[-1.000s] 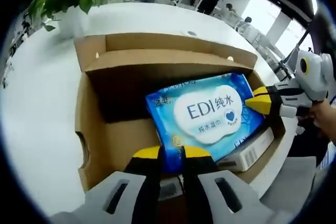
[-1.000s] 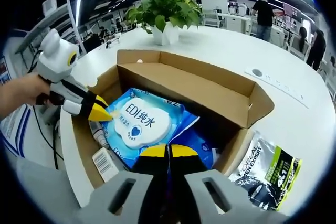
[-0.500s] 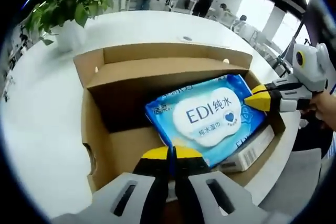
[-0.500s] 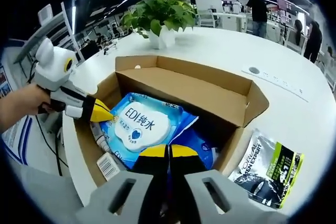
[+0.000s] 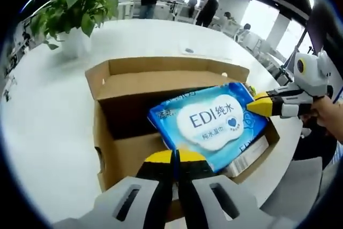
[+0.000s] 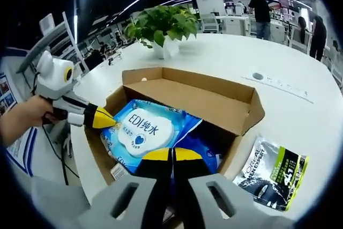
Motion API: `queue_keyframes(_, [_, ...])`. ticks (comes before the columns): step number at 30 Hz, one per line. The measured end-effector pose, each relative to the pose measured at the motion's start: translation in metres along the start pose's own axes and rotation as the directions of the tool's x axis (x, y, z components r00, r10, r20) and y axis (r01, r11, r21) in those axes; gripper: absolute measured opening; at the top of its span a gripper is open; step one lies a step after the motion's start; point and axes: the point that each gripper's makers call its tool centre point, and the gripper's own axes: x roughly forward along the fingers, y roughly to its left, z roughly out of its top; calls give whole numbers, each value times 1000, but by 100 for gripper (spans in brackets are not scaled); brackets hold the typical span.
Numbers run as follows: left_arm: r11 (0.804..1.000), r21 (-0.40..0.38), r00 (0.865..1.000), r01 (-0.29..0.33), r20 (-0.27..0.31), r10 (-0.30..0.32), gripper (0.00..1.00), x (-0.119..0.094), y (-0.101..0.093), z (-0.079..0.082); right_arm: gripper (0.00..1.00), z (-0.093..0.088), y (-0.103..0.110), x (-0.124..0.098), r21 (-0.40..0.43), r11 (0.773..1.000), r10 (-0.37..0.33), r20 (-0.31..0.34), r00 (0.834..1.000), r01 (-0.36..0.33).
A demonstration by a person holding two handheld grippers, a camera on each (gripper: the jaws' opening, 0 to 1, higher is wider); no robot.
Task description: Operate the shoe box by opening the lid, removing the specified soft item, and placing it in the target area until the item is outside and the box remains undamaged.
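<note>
The left gripper (image 5: 176, 156) and right gripper (image 6: 171, 155) both pinch opposite edges of the EDI wet-wipes pack (image 5: 210, 123), raised at 12 o'clock over the shoe box (image 5: 126, 143). The lid is already open. I judge that what is left is carrying the pack out to the white table (image 6: 300, 111).

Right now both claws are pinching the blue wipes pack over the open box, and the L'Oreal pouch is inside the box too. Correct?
Not quite. The L'Oreal pouch lies on the white table beside the open box, not inside it, as the right gripper view shows. Both claws, left and right, do pinch the blue wipes pack.
</note>
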Motion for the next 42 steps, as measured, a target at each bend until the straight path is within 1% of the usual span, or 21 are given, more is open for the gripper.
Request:
queue_keyframes(5, [1000,-5,1000,4,20,-4,0,-7,-2,7,0,5,2,-7,3,1000,7,17,1000,-7])
queue_keyframes(9, [1000,-16,999,14,39,-14,0,-14,-8,13,0,9,2,-15,13,1000,12,35,999,-13])
queue_keyframes(12, [1000,-13,999,23,50,-22,0,-17,-14,16,0,13,1,-23,21,1000,17,50,999,-18])
queue_keyframes(16, [999,-31,997,45,69,-43,0,-21,-22,22,0,17,-2,-36,27,999,19,68,997,-21])
queue_keyframes(20, [998,-30,994,62,90,-60,0,-23,-35,29,0,22,-6,-48,32,999,14,90,996,-17])
queue_keyframes(25, [996,-10,991,83,108,-82,0,-21,-53,40,0,24,-19,-64,49,999,-6,105,994,1])
queue_keyframes(29, [994,-12,987,106,121,-104,0,-16,-68,46,0,23,-29,-74,55,998,-24,109,994,18])
queue_keyframes(34, [991,-10,983,132,130,-130,0,-8,-87,55,0,20,-48,-88,69,996,-56,109,992,49])
queue_keyframes(38, [988,10,979,153,135,-153,0,-2,-104,61,0,16,-63,-99,87,994,-78,110,991,69])
queue_keyframes(42, [985,27,977,168,131,-170,0,3,-117,65,0,9,-73,-109,107,991,-89,106,990,78])
